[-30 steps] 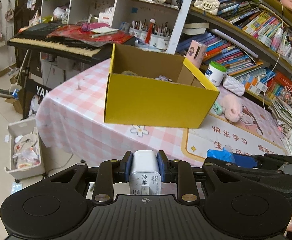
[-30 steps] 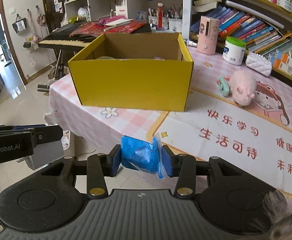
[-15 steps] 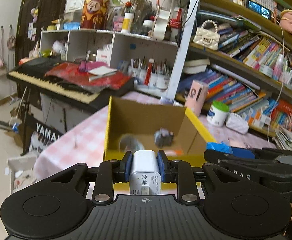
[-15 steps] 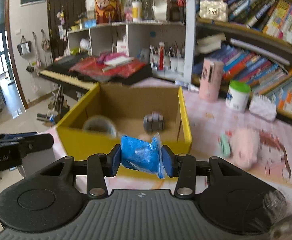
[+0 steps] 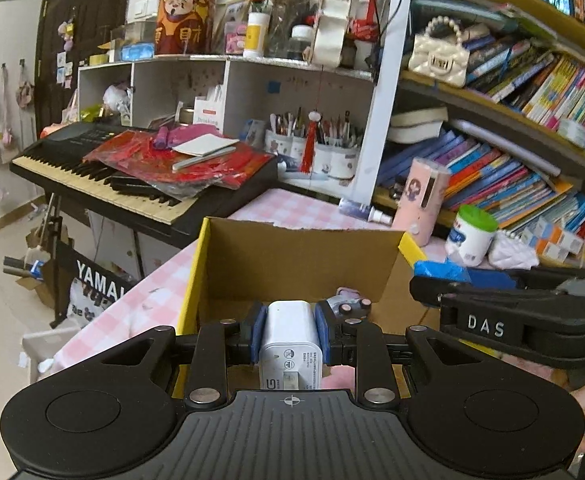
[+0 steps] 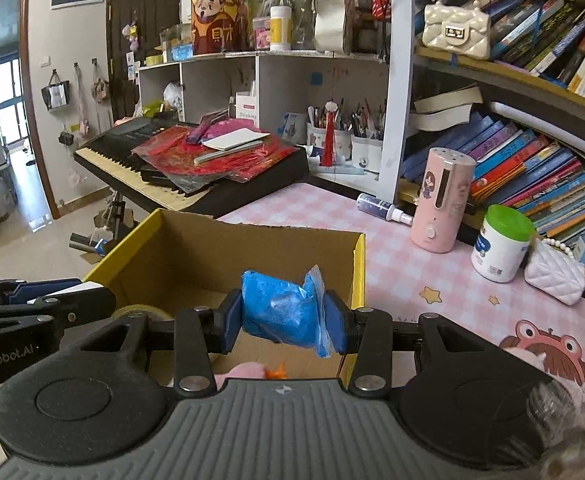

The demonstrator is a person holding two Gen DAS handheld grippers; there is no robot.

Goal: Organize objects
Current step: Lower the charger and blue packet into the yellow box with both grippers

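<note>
My left gripper (image 5: pixel 289 330) is shut on a white charger plug (image 5: pixel 290 340), held over the near part of the open yellow cardboard box (image 5: pixel 297 256). My right gripper (image 6: pixel 285 316) is shut on a blue plastic packet (image 6: pixel 282 312), also over the box (image 6: pixel 196 252), toward its right wall. The right gripper appears in the left wrist view at the right (image 5: pixel 448 276), and the left gripper's side shows at the left edge of the right wrist view. Inside the box lie a tape roll (image 6: pixel 138 312), a small grey item (image 5: pixel 348 306) and a pink soft thing (image 6: pixel 244 372).
The box stands on a pink checked table (image 6: pixel 408 280). Behind it sit a pink dispenser (image 6: pixel 440 204), a green-lidded jar (image 6: pixel 500 244) and a white quilted pouch (image 6: pixel 556 276). A keyboard (image 5: pixel 104 184) stands at the left; bookshelves (image 5: pixel 512 128) run along the right.
Both grippers have moved forward and a little up, from in front of the box to above its opening. The box's inside now shows. Both grips are unchanged.
</note>
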